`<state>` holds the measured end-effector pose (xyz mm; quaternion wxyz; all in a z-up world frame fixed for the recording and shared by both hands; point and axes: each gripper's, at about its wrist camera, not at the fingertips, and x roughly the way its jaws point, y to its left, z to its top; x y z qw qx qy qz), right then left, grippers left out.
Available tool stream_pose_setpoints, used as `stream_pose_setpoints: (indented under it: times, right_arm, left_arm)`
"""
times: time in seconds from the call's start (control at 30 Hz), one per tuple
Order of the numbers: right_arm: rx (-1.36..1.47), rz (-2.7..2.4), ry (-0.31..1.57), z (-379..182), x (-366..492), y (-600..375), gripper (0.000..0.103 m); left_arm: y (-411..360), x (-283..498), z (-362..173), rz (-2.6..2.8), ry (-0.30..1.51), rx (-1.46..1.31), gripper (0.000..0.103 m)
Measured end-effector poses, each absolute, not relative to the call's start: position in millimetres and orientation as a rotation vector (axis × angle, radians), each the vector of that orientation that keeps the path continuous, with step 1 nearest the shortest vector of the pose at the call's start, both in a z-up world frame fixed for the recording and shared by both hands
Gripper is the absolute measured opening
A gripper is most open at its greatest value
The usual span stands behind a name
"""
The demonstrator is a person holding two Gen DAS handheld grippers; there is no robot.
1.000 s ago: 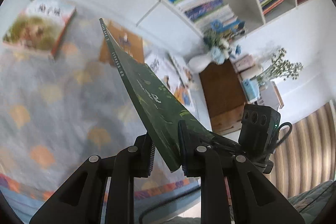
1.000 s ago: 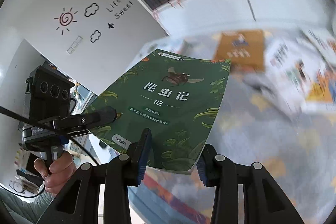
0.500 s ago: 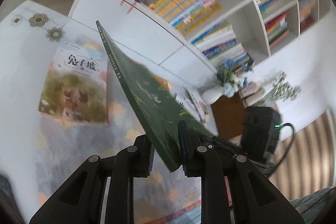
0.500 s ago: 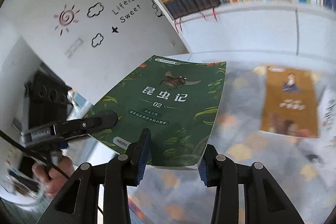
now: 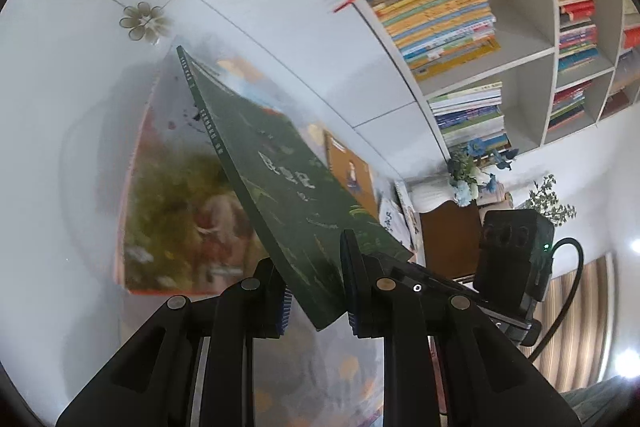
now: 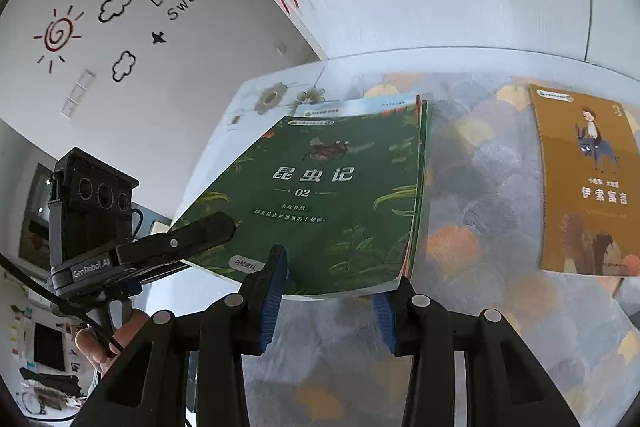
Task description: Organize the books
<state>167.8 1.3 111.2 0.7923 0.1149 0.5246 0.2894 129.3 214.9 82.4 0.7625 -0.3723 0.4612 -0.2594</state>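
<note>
Both tongs are pinching the green book [image 6: 320,195]: the left tongs [image 5: 314,301] are clamping its near corner, the right tongs [image 6: 328,291] are gripping its lower edge. The book is hanging tilted just above another book [image 5: 176,211] lying on the patterned cloth [image 6: 472,211], with an orange book [image 6: 588,183] lying apart.

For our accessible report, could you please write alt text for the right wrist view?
A green book fills the centre, its near edge between the jaws of the right gripper, with the left gripper clamping its left edge. It sits over another book on a patterned cloth; a brown book lies to the right.
</note>
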Motion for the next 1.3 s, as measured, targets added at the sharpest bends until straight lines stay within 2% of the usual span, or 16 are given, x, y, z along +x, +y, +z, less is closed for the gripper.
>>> stream_pose_setpoints:
  times: [0.63,0.97,1.03,1.3]
  right_arm:
    - [0.331,0.605,1.241,53,178,22,0.04]
    - [0.334,0.617,1.265,44,174,23,0.04]
    - [0.326,0.624,1.27,43,173,24,0.04]
    - [0.288,0.633,1.295,43,156,13,0.04]
  left_arm:
    - [262,122,20,-0.391,1.11,-0.833,0.016]
    - [278,117,45,-0.319,1.067,-0.769,0.016]
    - [274,119,52,-0.322,1.056,-0.742,0.019]
    - [242,122,70,-0.378,1.059,-0.682,0.019]
